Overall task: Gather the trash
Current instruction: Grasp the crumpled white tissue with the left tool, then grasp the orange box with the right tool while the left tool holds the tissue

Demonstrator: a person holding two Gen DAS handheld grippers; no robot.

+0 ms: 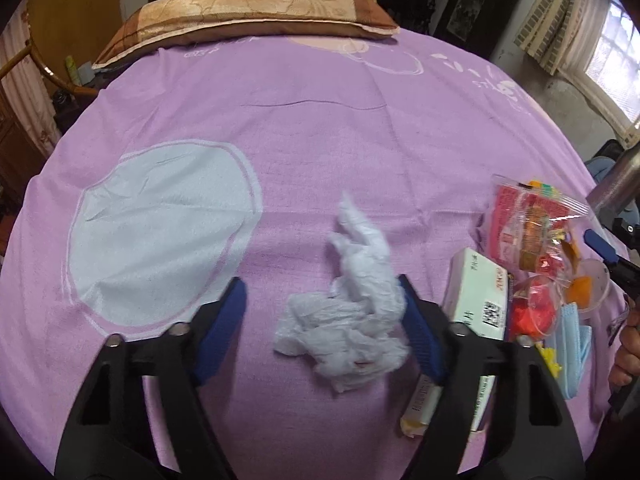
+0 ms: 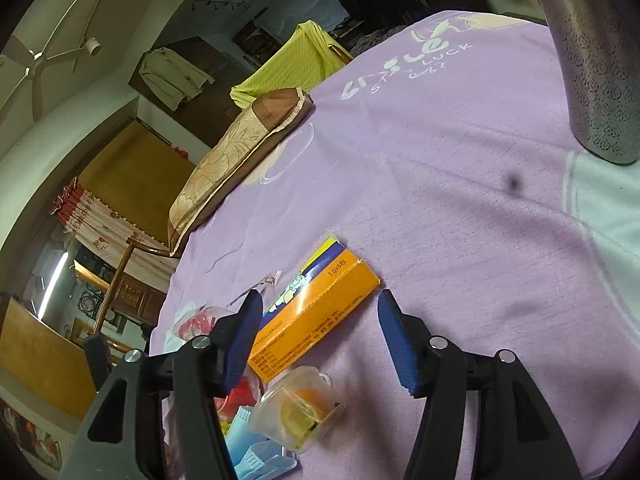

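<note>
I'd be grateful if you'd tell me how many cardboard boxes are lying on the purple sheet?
2. A white box lies right of the crumpled tissue, beside the snack wrappers. An orange box lies between the right claw's fingers. More may hide under the pile.

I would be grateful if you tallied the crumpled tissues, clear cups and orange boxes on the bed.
tissue: 1
cup: 1
orange box: 1
Total: 3

Both wrist views look down, close, across the purple bedsheet point(image 1: 320, 128), sharing the pillow point(image 2: 240, 160).
</note>
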